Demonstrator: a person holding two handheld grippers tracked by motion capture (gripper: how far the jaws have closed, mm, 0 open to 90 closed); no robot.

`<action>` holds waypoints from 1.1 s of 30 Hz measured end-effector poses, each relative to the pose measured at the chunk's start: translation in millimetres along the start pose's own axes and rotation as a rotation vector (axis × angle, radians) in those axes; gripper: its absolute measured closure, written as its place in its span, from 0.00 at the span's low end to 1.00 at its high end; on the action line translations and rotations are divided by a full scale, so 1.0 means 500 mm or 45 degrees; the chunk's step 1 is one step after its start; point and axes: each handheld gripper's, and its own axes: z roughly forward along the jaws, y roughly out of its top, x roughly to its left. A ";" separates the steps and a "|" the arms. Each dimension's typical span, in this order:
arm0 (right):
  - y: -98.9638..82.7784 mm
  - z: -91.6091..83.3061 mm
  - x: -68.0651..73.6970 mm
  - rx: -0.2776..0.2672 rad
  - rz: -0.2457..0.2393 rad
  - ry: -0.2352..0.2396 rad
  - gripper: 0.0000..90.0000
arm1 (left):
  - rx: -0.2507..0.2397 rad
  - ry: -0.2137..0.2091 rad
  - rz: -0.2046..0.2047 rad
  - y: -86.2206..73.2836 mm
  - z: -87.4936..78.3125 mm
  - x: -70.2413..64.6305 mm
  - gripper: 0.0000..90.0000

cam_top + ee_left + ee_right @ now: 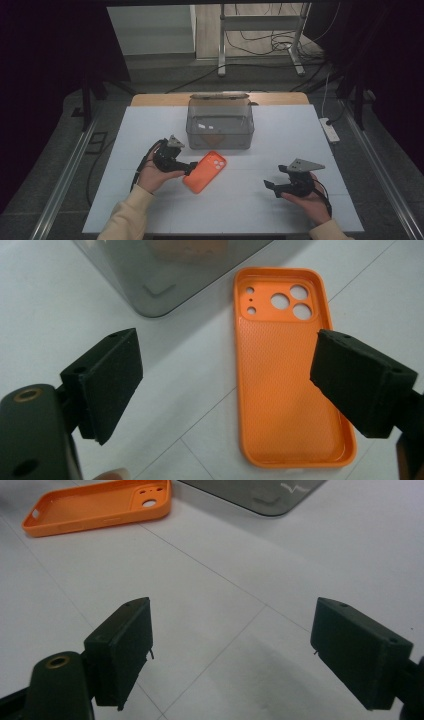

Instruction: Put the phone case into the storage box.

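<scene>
The case (287,375) lies lengthwise ahead of the left gripper (225,385), its jaws spread; the right gripper (232,650), also spread, sits well apart.

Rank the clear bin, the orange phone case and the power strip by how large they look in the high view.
1. Clear bin, clearly largest.
2. Orange phone case.
3. Power strip, at the table's right edge; it looks close to the case in length, so this order is unsure.

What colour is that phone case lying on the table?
Orange. The phone case shows best in the left gripper view, with its dotted inner texture visible.
</scene>
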 end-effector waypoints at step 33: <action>-0.002 0.000 -0.001 0.011 0.001 0.000 0.19 | 0.134 0.024 0.048 0.023 0.048 -0.008 0.20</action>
